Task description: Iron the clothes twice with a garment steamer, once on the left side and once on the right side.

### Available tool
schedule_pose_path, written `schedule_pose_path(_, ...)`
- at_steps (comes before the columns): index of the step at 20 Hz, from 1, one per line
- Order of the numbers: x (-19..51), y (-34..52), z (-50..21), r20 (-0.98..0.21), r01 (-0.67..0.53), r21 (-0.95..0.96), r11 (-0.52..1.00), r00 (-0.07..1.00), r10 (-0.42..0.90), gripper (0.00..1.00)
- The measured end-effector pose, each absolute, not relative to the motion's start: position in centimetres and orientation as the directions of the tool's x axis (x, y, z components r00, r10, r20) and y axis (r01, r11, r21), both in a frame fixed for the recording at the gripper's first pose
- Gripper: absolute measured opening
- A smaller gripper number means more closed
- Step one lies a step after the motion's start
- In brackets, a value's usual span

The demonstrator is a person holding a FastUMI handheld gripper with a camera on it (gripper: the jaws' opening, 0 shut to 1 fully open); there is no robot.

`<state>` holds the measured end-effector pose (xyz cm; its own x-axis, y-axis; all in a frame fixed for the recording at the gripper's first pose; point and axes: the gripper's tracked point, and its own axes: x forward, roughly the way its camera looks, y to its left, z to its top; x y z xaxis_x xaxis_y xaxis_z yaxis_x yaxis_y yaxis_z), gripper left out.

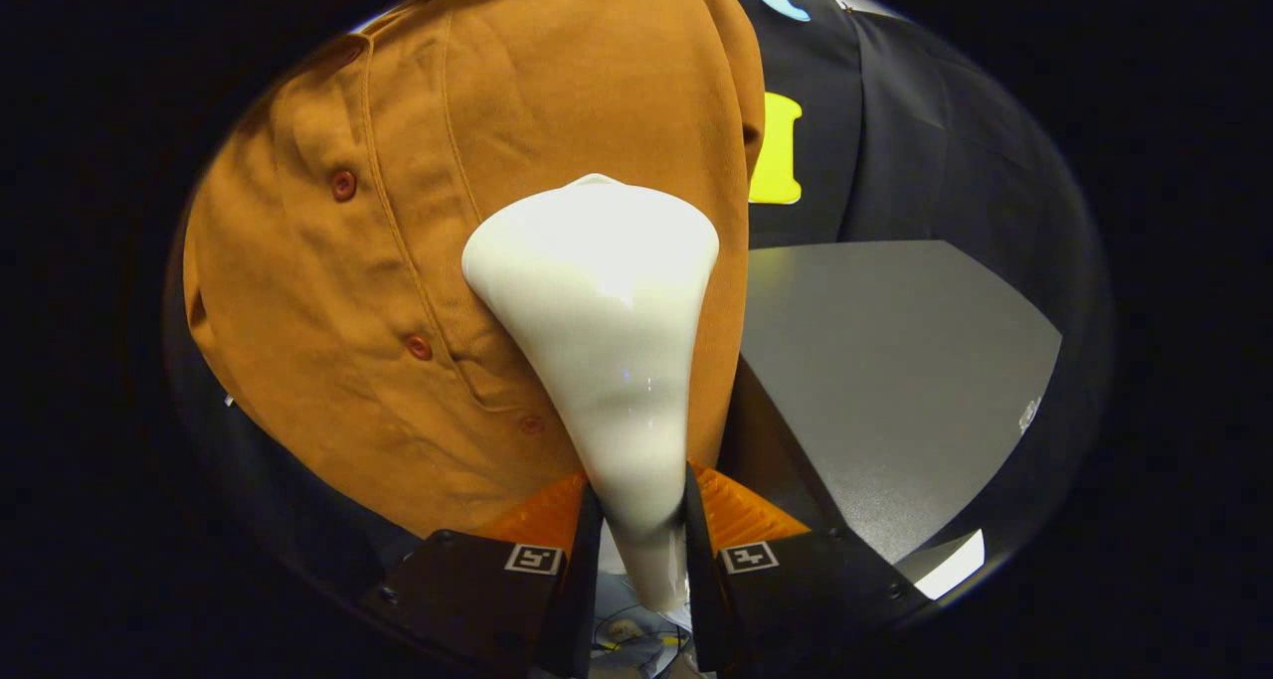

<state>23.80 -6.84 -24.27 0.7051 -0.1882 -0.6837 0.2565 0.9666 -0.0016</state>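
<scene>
The gripper (636, 520) clamps the white plastic garment steamer (597, 331) by its neck, wide head pressed flat against the hanging orange-brown buttoned shirt (398, 261), evidently for steaming contact.

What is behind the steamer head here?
The orange shirt lies behind the white steamer head, which the gripper clamps by its neck. The fabric right under the head is covered.

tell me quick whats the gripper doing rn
Gripper: shut on the steamer, head against the shirt.
</scene>
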Motion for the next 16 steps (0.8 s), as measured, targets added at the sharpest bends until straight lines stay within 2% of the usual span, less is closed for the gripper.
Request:
schedule_pose_path(10, 20.4, -7.1, -29.2, -0.774, 0.255, 0.013, 0.967, 0.614, -0.152, 0.43)
schedule_pose_path(13, 19.9, -7.4, -27.2, -0.749, 0.256, 0.001, 0.967, 0.641, -0.169, 0.43)
schedule_pose_path(16, 19.9, -7.9, -22.3, -0.674, 0.26, -0.003, 0.966, 0.712, -0.194, 0.43)
